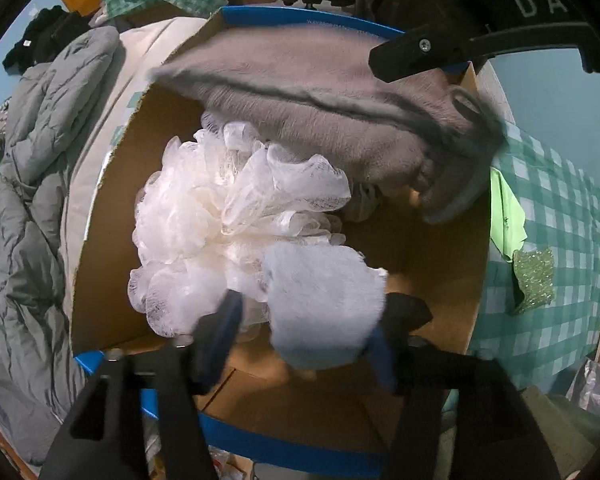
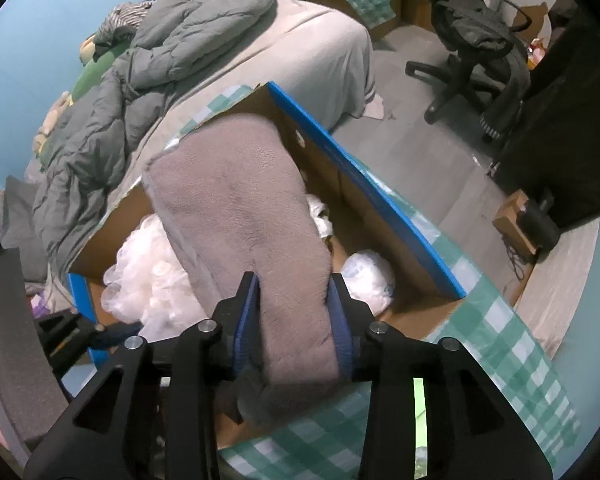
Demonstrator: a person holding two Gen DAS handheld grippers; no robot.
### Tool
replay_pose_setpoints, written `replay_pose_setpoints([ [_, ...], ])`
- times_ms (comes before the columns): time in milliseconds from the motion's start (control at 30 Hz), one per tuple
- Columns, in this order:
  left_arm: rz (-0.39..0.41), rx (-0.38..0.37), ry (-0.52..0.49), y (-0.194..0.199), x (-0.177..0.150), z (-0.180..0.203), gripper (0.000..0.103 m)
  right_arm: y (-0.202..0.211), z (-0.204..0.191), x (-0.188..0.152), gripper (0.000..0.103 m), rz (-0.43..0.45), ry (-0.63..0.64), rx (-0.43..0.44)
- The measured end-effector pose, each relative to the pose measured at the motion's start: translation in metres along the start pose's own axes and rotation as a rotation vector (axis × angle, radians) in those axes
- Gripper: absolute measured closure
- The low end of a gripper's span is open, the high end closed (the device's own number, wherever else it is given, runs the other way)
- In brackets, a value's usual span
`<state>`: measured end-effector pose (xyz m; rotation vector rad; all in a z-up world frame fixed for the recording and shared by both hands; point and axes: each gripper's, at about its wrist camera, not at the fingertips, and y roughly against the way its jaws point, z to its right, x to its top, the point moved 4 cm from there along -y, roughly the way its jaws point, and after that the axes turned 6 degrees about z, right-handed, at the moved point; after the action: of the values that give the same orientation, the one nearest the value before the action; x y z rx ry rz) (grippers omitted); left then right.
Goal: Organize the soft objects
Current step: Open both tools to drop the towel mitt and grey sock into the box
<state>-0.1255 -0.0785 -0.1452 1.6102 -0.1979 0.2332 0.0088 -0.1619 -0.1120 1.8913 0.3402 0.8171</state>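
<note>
two soft items were in hand over the cardboard box (image 1: 112, 216) when we inspected, and at least one more already lay inside. the left gripper (image 1: 304, 320) had its fingers clamped on a pale blue fluffy piece (image 1: 324, 300), held low at the near end of the box. the right gripper (image 2: 294, 320) had its fingers closed on one end of a grey plush cloth (image 2: 240, 208), which stretched across the box toward its far rim, not yet laid down. a white mesh bath puff (image 1: 228, 216) rested on the box floor, left of centre; in the right wrist view a second white bundle (image 2: 370, 276) sat at the right side, its nature unclear to us. outside the box, on the checked cloth (image 1: 556, 208) to the right, a green sparkly scrubber (image 1: 534, 276) and a bright green cloth (image 1: 506, 216) remained. we judged the task roughly mid-course: two items to release, those two left to collect.
</note>
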Motion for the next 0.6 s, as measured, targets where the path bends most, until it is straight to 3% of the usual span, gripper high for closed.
replay_pose_setpoints([
  [100, 0.000, 0.014, -0.008, 0.003, -0.003, 0.001, 0.028, 0.007, 0.004, -0.001, 0.048, 0.016, -0.012, -0.001],
  [367, -0.004, -0.002, 0.011, 0.014, -0.006, 0.006, 0.024, 0.023, 0.015, -0.008, 0.040, 0.038, -0.037, -0.023],
  [600, 0.012, -0.028, 0.047, 0.030, -0.002, 0.015, 0.023, 0.037, 0.025, -0.019, 0.039, 0.055, -0.049, -0.025],
])
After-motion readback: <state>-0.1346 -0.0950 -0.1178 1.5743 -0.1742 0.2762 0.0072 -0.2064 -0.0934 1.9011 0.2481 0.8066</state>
